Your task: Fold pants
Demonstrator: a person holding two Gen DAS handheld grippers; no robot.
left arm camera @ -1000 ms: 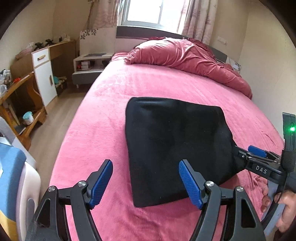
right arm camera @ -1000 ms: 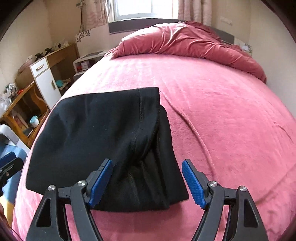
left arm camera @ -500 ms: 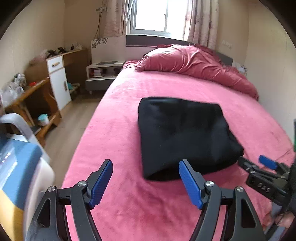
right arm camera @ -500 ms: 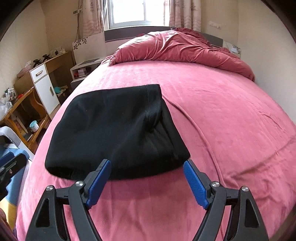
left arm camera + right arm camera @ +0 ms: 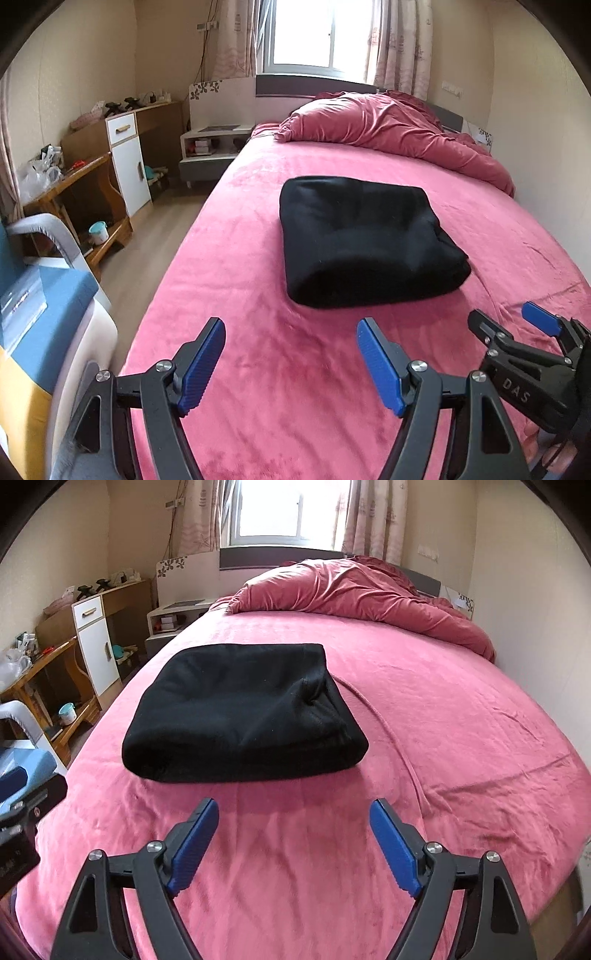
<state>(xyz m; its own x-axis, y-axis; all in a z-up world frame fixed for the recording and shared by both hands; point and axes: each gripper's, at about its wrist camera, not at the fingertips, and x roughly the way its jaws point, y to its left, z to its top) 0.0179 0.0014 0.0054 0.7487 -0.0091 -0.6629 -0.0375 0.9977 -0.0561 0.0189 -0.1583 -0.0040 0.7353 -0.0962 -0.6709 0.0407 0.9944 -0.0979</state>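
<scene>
My left gripper (image 5: 291, 363) hangs spread and empty above the bed (image 5: 258, 258). Beyond it the pants (image 5: 365, 240) lie as a folded black bundle (folding looks finished to me). My right gripper (image 5: 293, 843), also spread with nothing in it, needs at most a tidying press.

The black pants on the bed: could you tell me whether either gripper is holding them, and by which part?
Neither: the left gripper and right gripper are open, short of the folded pants.
</scene>
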